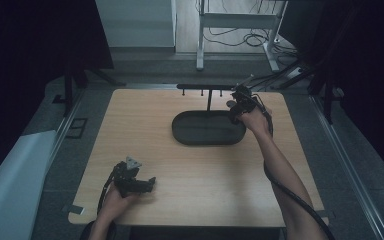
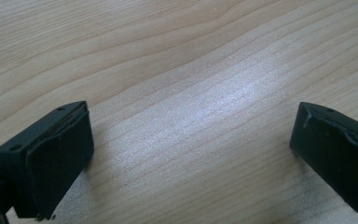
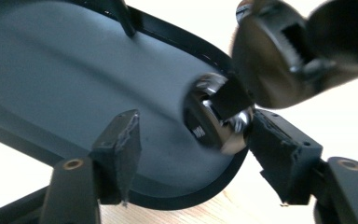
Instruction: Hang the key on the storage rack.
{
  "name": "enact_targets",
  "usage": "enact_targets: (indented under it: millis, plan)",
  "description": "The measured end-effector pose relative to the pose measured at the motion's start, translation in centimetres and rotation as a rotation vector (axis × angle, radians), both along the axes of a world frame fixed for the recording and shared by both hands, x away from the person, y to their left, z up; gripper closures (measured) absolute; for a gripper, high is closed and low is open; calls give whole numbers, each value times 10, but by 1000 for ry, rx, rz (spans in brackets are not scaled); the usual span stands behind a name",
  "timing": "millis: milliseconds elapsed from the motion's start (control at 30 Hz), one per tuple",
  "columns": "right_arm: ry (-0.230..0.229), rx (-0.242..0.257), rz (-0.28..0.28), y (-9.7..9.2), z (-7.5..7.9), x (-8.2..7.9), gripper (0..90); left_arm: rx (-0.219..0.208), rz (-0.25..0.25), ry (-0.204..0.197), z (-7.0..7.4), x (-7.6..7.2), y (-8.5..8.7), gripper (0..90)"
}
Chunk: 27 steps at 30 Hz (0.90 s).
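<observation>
A dark oval tray (image 1: pixel 208 135) lies at the table's far middle, with a black T-shaped stand (image 1: pixel 209 89) rising behind it. My right gripper (image 1: pixel 240 102) hovers at the tray's right end, beside the stand's bar. In the right gripper view its jaws (image 3: pixel 193 121) stand apart over the tray (image 3: pixel 65 70). A blurred shiny object with a black strap (image 3: pixel 214 116), likely a wristwatch, sits between them and touches the right-hand jaw. My left gripper (image 1: pixel 147 184) rests low near the front left, open over bare wood (image 2: pixel 191 126).
The light wooden table (image 1: pixel 190 165) stretches between the tray and the front edge. Dark curtains flank both sides, and a white frame with cables (image 1: pixel 240 30) stands on the floor beyond the table.
</observation>
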State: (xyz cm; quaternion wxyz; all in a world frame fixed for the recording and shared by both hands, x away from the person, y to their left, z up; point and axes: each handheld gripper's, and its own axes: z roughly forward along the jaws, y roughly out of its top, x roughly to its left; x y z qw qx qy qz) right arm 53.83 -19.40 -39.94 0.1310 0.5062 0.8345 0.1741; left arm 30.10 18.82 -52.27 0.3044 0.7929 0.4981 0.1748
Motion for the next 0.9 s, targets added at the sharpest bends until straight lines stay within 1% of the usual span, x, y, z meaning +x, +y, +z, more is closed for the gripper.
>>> enact_targets:
  millis: [200,267,333,367,533,633,667,733,900]
  plan:
    - [11,1,26,2,-1,-4,279,0,0,0,0,0,0,0]
    - [19,6,34,2,-2,-6,249,0,0,0,0,0,0,0]
    - [18,1,44,2,-3,-7,227,0,0,0,0,0,0,0]
    - [18,1,48,2,-4,-9,201,0,0,0,0,0,0,0]
    - [6,13,57,1,-4,-14,192,0,0,0,0,0,0,0]
    - [1,4,64,0,-2,-16,179,0,0,0,0,0,0,0]
    - [-1,17,68,-1,-1,-18,179,-1,0,0,0,0,0,0]
    - [-4,19,70,-2,0,-19,179,-1,0,0,0,0,0,0]
    - [8,12,86,-7,-1,-24,158,0,0,0,0,0,0,0]
